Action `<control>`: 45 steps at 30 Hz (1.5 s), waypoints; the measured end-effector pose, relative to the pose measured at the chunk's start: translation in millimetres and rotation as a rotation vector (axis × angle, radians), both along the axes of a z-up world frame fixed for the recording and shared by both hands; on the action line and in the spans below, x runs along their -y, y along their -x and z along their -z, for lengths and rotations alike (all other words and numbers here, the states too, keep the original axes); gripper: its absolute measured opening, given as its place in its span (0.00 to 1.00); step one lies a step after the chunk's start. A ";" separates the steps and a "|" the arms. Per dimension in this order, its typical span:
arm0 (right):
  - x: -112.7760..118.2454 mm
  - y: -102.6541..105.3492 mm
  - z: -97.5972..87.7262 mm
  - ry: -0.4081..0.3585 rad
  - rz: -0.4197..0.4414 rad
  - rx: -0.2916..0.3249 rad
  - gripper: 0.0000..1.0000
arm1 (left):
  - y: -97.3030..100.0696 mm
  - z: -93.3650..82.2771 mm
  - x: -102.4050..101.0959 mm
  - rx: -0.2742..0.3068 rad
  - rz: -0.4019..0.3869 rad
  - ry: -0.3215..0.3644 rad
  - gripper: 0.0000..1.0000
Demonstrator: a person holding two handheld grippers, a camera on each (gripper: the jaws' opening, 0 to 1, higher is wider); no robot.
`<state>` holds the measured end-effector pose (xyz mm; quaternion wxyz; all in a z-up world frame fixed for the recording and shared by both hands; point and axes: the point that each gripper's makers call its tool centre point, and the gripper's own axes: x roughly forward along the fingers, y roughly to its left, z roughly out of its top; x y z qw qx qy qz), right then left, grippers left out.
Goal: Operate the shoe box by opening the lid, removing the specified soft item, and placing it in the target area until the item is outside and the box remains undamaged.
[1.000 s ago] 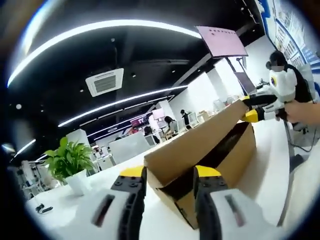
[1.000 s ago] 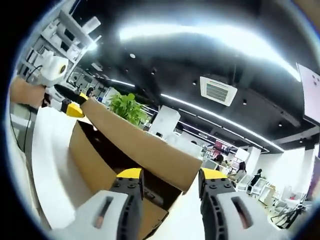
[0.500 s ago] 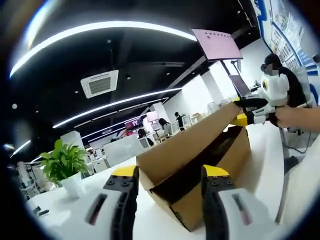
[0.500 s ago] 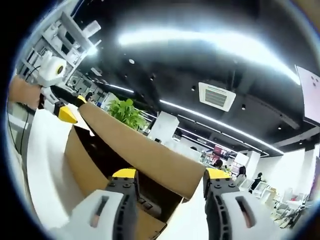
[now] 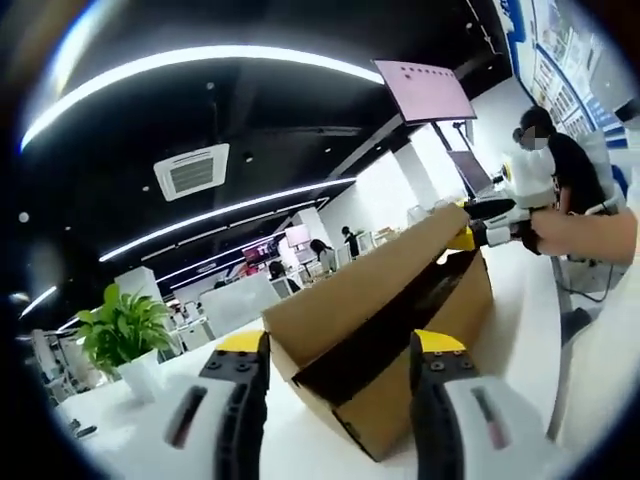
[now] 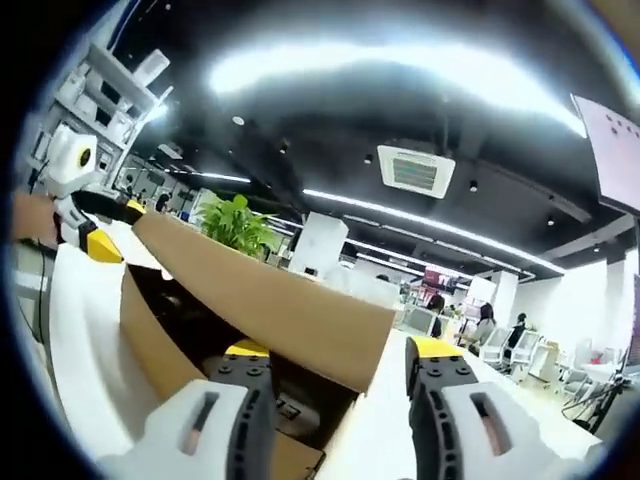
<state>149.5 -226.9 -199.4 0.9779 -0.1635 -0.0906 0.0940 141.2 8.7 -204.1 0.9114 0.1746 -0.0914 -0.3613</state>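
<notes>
You've got the cardboard shoe box sitting on the white table, with its lid tilted up so there's a dark gap between lid and box body. In the left gripper view your left gripper is right at the near end of the box, jaws spread wide apart with the box corner sitting between the yellow-tipped jaws; they aren't pinching anything as far as I can see. At the far end of the lid you can see the right gripper coming in from the right, its yellow tips up against the raised lid edge, with your hand behind it.

In the right gripper view it's the mirror picture: the right gripper has its jaws spread too, lid edge running between and above them, dark box interior below. The left gripper shows at the far end, touching that end of the lid.

Can't make out the soft item inside; it's too dark in there. A potted plant stands on the table well off to the side of the box.
</notes>
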 end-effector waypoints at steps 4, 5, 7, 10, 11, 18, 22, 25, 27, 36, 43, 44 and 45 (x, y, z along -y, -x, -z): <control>2.5 -1.3 -6.7 -0.011 0.029 0.058 0.37 | 1.5 -6.1 -3.5 0.007 0.008 0.007 0.56; 3.1 -1.6 -7.7 -0.020 0.029 0.066 0.35 | 1.1 -7.2 -4.7 0.013 0.006 -0.001 0.56; 12.5 -0.8 -13.1 -0.064 0.055 0.110 0.27 | 0.4 -10.1 -9.0 0.028 0.002 -0.022 0.56; 16.8 -0.4 -15.7 -0.106 0.053 0.118 0.22 | 0.8 -10.4 -12.8 0.031 -0.006 -0.023 0.56; 19.1 0.3 -18.2 -0.114 0.055 0.133 0.22 | 4.3 -9.2 -10.9 0.051 0.012 -0.045 0.56; 24.9 -1.6 -28.1 -0.038 0.128 0.197 0.28 | 20.6 1.8 -1.5 0.090 0.050 -0.146 0.58; 22.7 -1.6 -28.4 -0.018 0.136 0.210 0.23 | 20.2 -1.5 -1.5 0.068 0.062 -0.128 0.60; 21.3 -2.8 -26.1 -0.080 0.132 0.186 0.21 | 20.3 0.5 -4.8 0.055 0.065 -0.132 0.54; 20.7 -2.5 -26.4 -0.083 0.135 0.193 0.18 | 20.3 3.0 -5.8 0.035 0.072 -0.141 0.53; 21.1 -1.8 -30.6 -0.083 0.166 0.210 0.15 | 31.1 16.4 4.0 -0.142 0.314 -0.243 0.55; 25.3 -3.7 -32.8 -0.095 0.192 0.212 0.10 | 27.6 20.6 11.5 -0.271 0.387 -0.325 0.61; 24.8 -4.2 -33.3 -0.090 0.197 0.210 0.10 | 27.0 24.7 11.8 -0.292 0.402 -0.349 0.61; 24.9 -4.6 -33.9 -0.069 0.206 0.204 0.10 | 22.5 29.1 11.3 -0.296 0.401 -0.388 0.59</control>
